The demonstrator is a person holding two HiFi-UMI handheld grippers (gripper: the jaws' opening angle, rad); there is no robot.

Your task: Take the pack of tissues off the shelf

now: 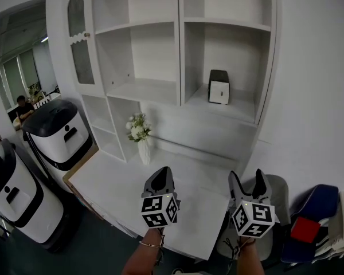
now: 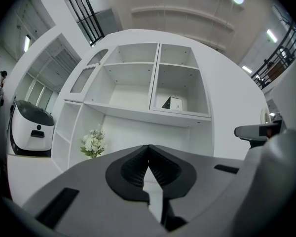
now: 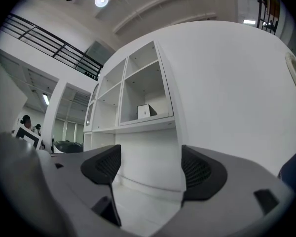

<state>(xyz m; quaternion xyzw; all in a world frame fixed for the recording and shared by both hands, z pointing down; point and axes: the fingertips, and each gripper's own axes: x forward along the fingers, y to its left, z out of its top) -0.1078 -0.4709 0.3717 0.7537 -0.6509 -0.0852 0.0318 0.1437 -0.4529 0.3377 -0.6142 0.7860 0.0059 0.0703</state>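
While the left gripper (image 2: pixel 148 154) has its jaws pressed together at the tips with nothing between them, the right gripper (image 3: pixel 150 168) holds its jaws wide apart and empty. Only white wall and counter show through the gap. In the head view both grippers hover side by side at the near end of the white counter (image 1: pixel 117 182). The left is above its surface and the right is out by its near right corner. Each carries its marker cube facing the camera and is held on a bare forearm. The left wrist wears a thin bracelet.

The pack of tissues (image 1: pixel 219 87), white in front and dark on top, stands upright and alone. It is in the lower right compartment of the white shelf (image 1: pixel 160 90), on the board and toward the back. It is well apart from both grippers, above and beyond them, and neither touches it. Both gripper views show it small and far off in that same compartment.

On the counter, under the shelf's left half, a white vase of pale flowers (image 1: pixel 140 132) stands near the back. Left of the counter stand two rounded white machines with dark tops (image 1: pixel 56 132), and a person (image 1: pixel 23 109) sits far behind them. At the right, beside the wall, a grey chair (image 1: pixel 278 195) sits next to a blue seat (image 1: pixel 324 200) bearing something red.
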